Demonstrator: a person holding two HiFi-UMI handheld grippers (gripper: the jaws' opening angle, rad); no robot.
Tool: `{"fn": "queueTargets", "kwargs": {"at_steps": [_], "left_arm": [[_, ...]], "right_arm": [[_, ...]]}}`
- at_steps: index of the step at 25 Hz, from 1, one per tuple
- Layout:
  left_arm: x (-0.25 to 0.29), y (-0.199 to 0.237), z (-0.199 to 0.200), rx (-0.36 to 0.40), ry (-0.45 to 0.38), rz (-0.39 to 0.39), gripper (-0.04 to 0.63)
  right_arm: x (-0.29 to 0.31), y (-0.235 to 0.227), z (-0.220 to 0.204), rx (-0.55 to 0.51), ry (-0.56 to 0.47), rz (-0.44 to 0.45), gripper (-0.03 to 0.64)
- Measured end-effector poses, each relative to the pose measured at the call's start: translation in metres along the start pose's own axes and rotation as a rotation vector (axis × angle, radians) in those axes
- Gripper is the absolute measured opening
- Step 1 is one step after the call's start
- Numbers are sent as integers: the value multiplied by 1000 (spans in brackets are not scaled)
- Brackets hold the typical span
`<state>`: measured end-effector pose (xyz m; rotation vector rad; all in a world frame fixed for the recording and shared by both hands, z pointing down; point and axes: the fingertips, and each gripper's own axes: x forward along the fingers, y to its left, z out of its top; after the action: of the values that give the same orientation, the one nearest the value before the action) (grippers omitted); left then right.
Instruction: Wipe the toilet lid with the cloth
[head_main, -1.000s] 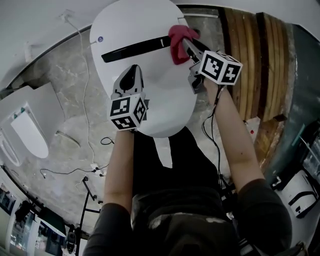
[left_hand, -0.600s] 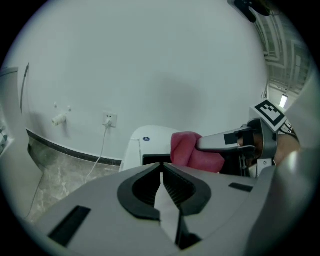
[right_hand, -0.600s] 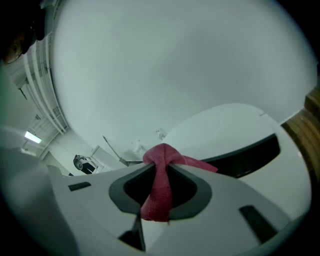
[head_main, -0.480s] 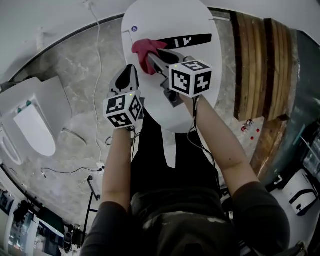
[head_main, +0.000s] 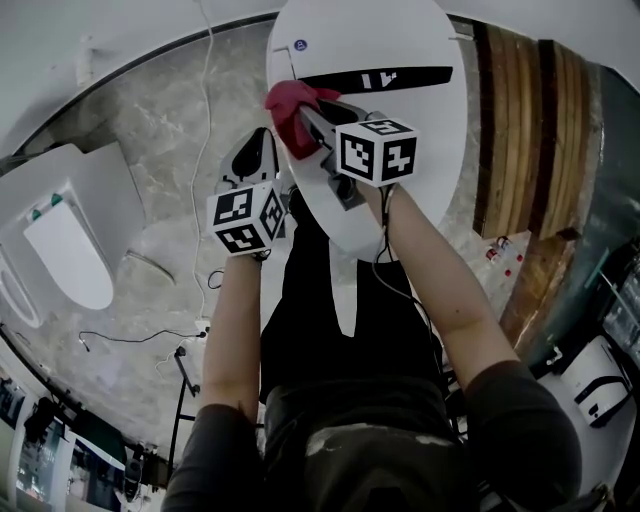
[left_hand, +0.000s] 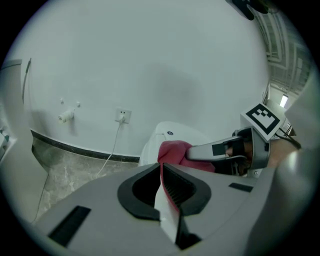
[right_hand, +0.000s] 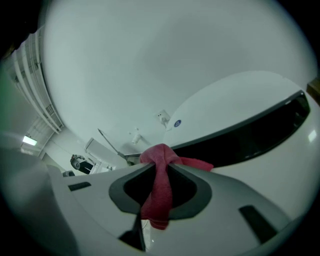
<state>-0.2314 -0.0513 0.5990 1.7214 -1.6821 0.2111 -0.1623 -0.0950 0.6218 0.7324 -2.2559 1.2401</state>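
Note:
The white toilet lid fills the upper middle of the head view, with a black strip across its far part. My right gripper is shut on a red cloth that rests at the lid's left edge; the cloth hangs bunched between its jaws over the lid. My left gripper is shut and holds nothing, hovering just left of the lid above the floor. From the left gripper view, the cloth and lid lie just ahead.
A second white toilet stands at the left on the marbled floor. A white cable runs from a wall socket across the floor. Wooden slats lie to the lid's right. A black tripod stands lower left.
The right gripper swept the red cloth from the lid's right side across to its left edge. The left gripper shifted off the lid to its left side.

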Motion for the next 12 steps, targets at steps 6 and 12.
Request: {"fn": "queueTargets", "kwargs": {"at_steps": [6,12], "left_arm": [[3,-22,-4,5,0,-8,23],[10,-70,-19,11,13,-13,23]], "right_arm": [[-34,-45,9,58,-49,-60,66],[-86,-104,16,77,-79,-119,66]]}}
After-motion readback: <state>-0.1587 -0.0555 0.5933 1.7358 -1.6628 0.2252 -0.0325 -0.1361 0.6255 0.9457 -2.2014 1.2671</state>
